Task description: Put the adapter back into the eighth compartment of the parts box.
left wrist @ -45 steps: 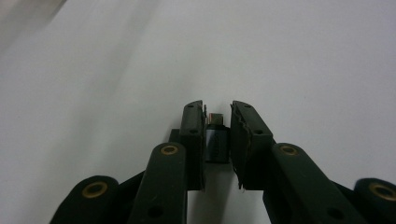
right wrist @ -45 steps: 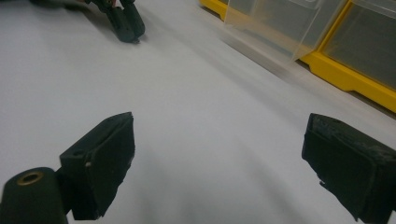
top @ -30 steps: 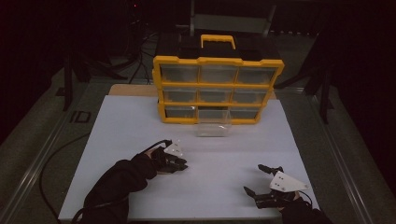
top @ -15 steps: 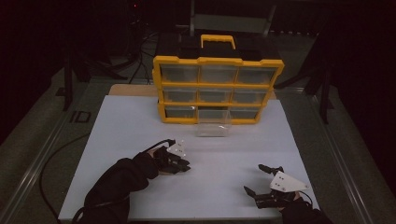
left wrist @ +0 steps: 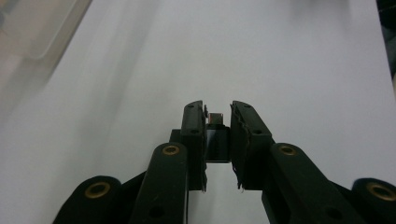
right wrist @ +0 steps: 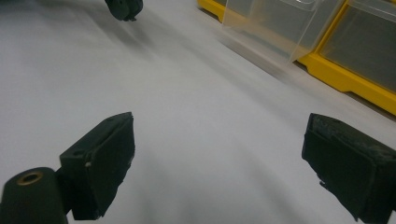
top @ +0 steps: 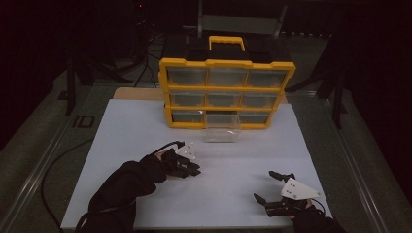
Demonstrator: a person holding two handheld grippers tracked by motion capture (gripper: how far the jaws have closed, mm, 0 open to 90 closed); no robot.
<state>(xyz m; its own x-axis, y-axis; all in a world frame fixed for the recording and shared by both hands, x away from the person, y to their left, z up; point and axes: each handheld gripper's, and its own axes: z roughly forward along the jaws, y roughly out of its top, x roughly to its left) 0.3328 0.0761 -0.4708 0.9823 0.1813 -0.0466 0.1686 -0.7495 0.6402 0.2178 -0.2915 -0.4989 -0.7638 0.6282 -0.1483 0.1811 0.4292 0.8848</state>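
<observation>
Pinching small dark metal-tipped part (left wrist: 215, 122), left gripper (top: 193, 167) hovered over white table (top: 243, 160); right gripper (top: 273, 187) spread, idle. Advice: carry level toward pulled-out clear plastic drawer (top: 222, 134) (grip looked slim).

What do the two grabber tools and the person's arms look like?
Both grippers, left and right, are black with flat jaws and brass-coloured rivets. Each carries a pale grey three-cornered plate. A black cable trails from the left one. The person wears dark sleeves.

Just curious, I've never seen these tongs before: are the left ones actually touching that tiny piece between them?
Touching. In the left gripper view the left tongs sit closed on the small dark piece, both jaws pressed against its sides.
</observation>
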